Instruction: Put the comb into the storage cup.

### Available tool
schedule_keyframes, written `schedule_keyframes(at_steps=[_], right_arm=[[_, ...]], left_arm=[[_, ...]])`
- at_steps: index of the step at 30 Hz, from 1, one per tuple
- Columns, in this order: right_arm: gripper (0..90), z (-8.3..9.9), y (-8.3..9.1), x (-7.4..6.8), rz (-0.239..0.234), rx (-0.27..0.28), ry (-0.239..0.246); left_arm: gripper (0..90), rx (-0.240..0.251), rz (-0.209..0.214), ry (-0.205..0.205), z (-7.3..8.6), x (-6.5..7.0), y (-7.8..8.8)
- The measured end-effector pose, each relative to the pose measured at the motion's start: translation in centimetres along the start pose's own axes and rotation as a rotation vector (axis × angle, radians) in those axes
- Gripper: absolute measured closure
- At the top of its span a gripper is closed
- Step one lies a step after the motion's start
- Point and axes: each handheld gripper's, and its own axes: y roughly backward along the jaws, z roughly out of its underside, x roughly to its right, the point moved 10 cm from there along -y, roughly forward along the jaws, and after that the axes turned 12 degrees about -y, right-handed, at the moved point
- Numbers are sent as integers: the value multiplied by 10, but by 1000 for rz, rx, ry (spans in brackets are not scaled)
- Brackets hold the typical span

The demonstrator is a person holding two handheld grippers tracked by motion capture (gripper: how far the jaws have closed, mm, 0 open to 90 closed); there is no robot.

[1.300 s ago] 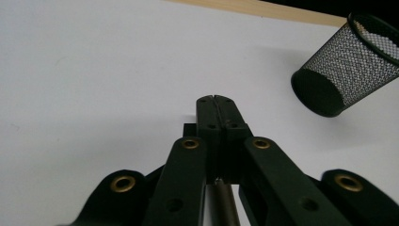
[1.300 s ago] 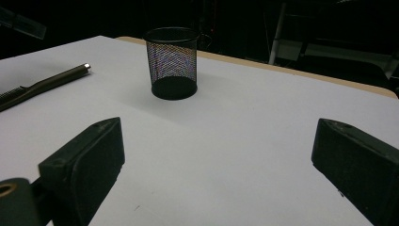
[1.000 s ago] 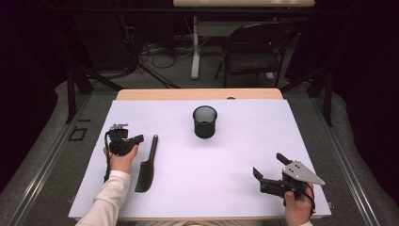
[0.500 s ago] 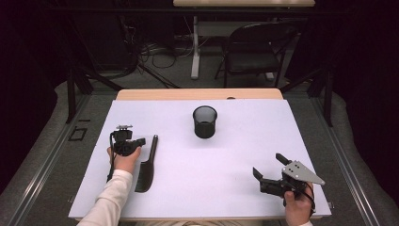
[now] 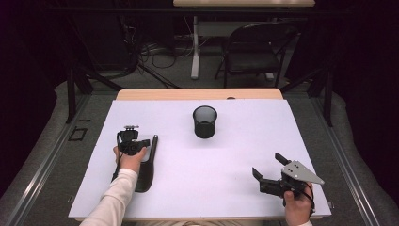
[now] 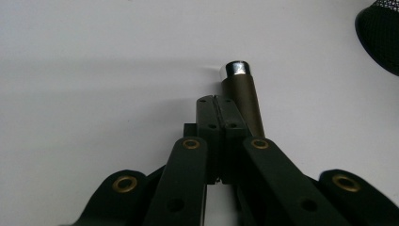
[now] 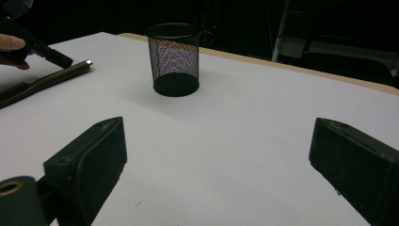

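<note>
A dark long-handled tool lies on the white table at the left, its silver-capped handle end pointing away from the person. My left gripper hovers right over that handle, jaws pressed together with nothing between them; in the left gripper view the brown handle runs just to the right of and below the fingertips. The right gripper view shows the tool and the left gripper at far left. My right gripper rests near the front right, jaws wide apart and empty.
A black mesh cup stands upright at the table's middle back, seen too in the right gripper view and at the corner of the left gripper view. A folding chair and cables sit beyond the table.
My left hand has shifted a little to the right and lower, bringing the shut jaws over the tool's handle. The right hand has stayed put.
</note>
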Motion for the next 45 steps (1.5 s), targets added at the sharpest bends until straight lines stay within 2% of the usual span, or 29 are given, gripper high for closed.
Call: schedule_keyframes(at_steps=[12,26,30,31,32,34,35,36,41,42,45], right_arm=[[50,2,-1,0,-4,-10,-7],[53,3,-2,0,-10,-17,-8],[55,3,-2,0,-12,-21,-6],[56,3,-3,0,-14,-20,-8],[57,4,-2,0,-12,-27,-9],[60,4,-2,0,-13,-28,-12],[60,4,-2,0,-13,-28,-12],[60,4,-2,0,-15,-29,-10],[63,4,-2,1,-15,-27,-14],[63,4,-2,1,-15,-26,-16],[63,4,-2,1,-15,-29,-16]], left_arm=[[900,-9,11,18,-3,3,-11],[900,-27,49,-29,-2,17,-11],[900,-43,58,-55,-2,22,-11],[900,-47,60,-77,-3,27,-11],[900,-47,60,-77,-3,27,-11],[900,-57,61,-119,-3,35,-11],[900,-57,61,-119,-3,35,-11],[900,-65,66,-136,-2,40,-12],[900,-72,81,-156,-2,48,-13],[900,-75,85,-172,-1,52,-13],[900,-77,92,-176,0,56,-13]])
